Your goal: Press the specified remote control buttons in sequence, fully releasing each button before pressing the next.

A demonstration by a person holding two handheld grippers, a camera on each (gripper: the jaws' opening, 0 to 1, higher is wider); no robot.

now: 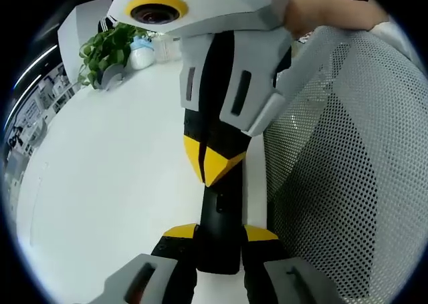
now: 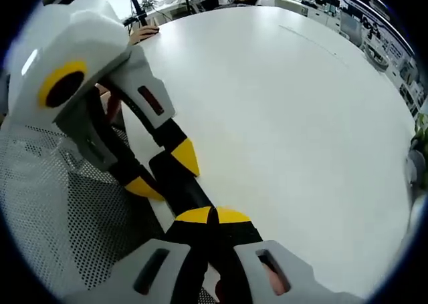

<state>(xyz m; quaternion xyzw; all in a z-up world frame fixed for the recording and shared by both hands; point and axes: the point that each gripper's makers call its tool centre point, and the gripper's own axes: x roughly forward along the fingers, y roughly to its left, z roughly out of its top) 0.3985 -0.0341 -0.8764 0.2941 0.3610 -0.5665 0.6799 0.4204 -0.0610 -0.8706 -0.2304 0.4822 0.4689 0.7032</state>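
A slim black remote control stands lengthwise between the yellow-tipped jaws of my left gripper, which is shut on its sides. My right gripper comes down from above with its two yellow tips together, resting on the remote's upper face. In the right gripper view the same remote runs from my shut right gripper up to the left gripper, whose jaws clamp it from both sides. The buttons are hidden under the tips.
A big white round table spreads beyond the grippers. A grey mesh chair back stands close beside them. A potted plant and a small bottle sit at the table's far edge. A person's hand rests on the rim.
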